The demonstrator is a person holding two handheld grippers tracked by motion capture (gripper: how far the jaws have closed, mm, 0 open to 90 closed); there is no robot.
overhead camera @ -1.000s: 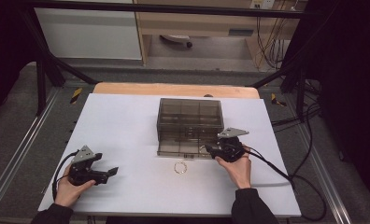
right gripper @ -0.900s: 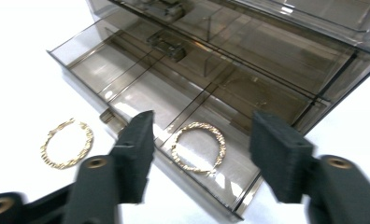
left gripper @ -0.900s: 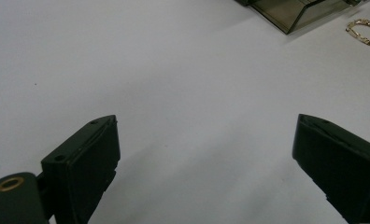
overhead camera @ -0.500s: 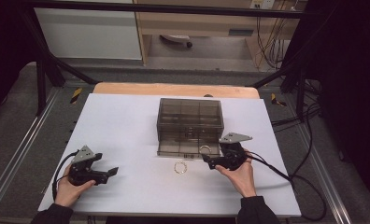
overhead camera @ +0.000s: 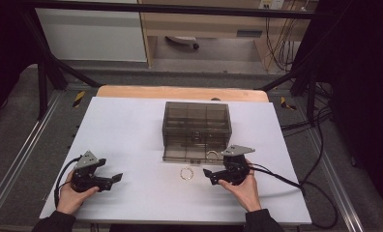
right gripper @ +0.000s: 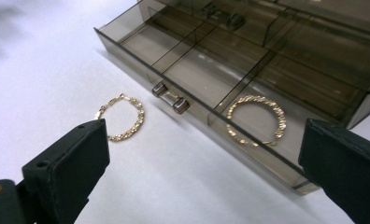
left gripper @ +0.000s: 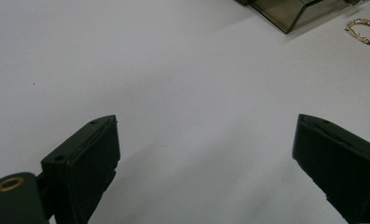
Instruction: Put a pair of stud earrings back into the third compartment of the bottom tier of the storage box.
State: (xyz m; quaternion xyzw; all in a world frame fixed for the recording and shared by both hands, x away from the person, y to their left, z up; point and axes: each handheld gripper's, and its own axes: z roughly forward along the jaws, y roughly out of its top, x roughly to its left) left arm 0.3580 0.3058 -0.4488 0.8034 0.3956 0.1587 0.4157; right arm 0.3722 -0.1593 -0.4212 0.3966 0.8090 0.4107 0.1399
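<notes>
- A white surface [overhead camera: 131, 130] carries a smoky transparent organiser box [overhead camera: 197, 121] at the centre of the frame, its bottom drawer [overhead camera: 189, 153] pulled out toward the viewer.
- One gold bracelet [right gripper: 122, 116] lies on the surface just in front of the drawer; a second gold bracelet [right gripper: 255, 120] lies in the drawer's right-hand compartment.
- The right tool [overhead camera: 210, 174], lower right of centre, is empty with jaws wide apart, near the loose bracelet.
- The left tool [overhead camera: 113, 179], lower left, rests with jaws spread, holding nothing.
</notes>
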